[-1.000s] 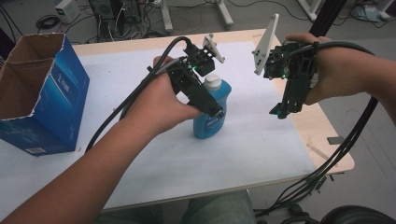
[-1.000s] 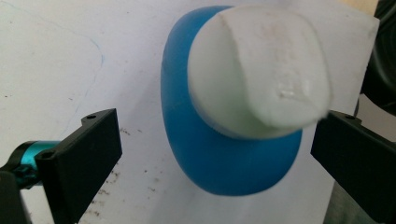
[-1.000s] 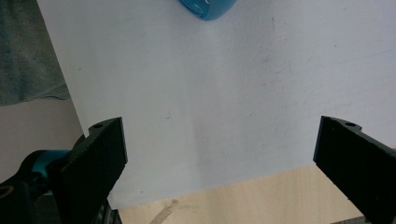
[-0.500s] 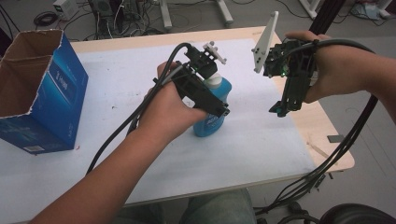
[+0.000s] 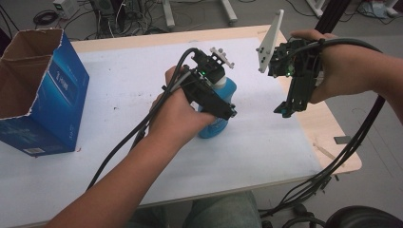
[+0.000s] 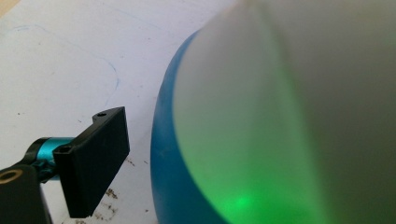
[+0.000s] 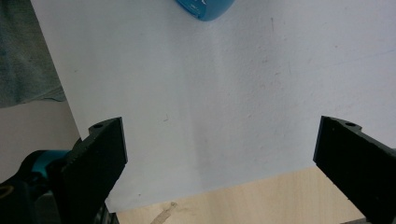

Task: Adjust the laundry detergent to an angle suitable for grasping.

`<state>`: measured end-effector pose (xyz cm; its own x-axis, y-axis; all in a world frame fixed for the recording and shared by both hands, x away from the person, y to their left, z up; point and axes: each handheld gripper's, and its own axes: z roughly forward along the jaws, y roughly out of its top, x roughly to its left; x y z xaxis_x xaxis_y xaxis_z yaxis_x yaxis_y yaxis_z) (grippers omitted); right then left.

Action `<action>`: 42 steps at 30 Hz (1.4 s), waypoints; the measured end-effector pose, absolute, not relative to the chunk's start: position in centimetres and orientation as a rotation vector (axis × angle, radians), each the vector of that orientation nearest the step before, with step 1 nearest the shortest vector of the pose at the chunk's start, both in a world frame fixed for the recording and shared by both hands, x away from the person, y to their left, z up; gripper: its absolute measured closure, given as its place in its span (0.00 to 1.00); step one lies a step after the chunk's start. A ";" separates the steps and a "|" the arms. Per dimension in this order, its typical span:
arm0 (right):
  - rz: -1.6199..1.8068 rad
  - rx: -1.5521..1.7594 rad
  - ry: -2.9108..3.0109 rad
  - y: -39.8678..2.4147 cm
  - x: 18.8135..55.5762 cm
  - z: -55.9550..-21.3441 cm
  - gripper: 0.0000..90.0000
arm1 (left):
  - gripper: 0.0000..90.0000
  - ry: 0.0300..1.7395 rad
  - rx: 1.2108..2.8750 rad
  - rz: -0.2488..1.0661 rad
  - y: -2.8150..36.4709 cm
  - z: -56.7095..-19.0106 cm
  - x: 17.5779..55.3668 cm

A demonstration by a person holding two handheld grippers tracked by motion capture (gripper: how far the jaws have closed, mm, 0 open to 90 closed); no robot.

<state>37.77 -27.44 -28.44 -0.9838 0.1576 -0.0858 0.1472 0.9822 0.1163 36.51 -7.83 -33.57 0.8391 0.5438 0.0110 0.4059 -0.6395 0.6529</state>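
At far left a blue box [image 5: 45,95] stands open, unused. Mid-worktop [image 5: 266,156], left tool [image 5: 223,102] straddles the blue bottle [image 5: 214,128], jaws just closing, not yet gripping. Right tool [image 5: 285,110] hangs wide open, empty. Grasp unfinished; lifting remains.

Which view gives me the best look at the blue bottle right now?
The high view: the blue bottle lies on the white table cover under the left gripper, body and pale neck both visible. The left gripper view shows its side as a close blur. The right gripper view catches just one end at the top edge.
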 end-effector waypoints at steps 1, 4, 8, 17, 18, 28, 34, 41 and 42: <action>0.167 0.235 3.033 -27.4 37.8 -28.5 0.02 | 0.08 0.689 2.354 0.274 -7.8 -33.6 36.5; 0.160 0.236 3.035 -27.4 37.8 -28.5 0.02 | 0.09 0.686 2.344 0.272 -7.8 -33.7 36.6; 0.163 0.239 3.037 -27.4 37.9 -28.7 0.02 | 0.16 0.662 2.340 0.278 -7.9 -33.7 36.5; 0.166 0.235 3.041 -27.3 38.2 -28.7 0.02 | 0.22 0.659 2.341 0.270 -7.9 -33.8 36.6; 0.165 0.236 3.040 -27.3 38.2 -28.7 0.02 | 0.25 0.651 2.343 0.260 -7.8 -33.8 36.6; 0.166 0.240 3.039 -27.3 38.2 -28.7 0.02 | 0.31 0.647 2.348 0.254 -7.9 -33.8 36.5; 0.166 0.237 3.039 -27.3 38.2 -28.7 0.02 | 0.34 0.647 2.345 0.261 -7.9 -33.7 36.5; 0.177 0.240 3.036 -27.4 38.3 -28.8 0.02 | 0.36 0.644 2.348 0.254 -8.0 -33.8 36.5; 0.171 0.247 3.037 -27.4 38.2 -28.7 0.02 | 0.38 0.641 2.347 0.253 -8.0 -33.8 36.5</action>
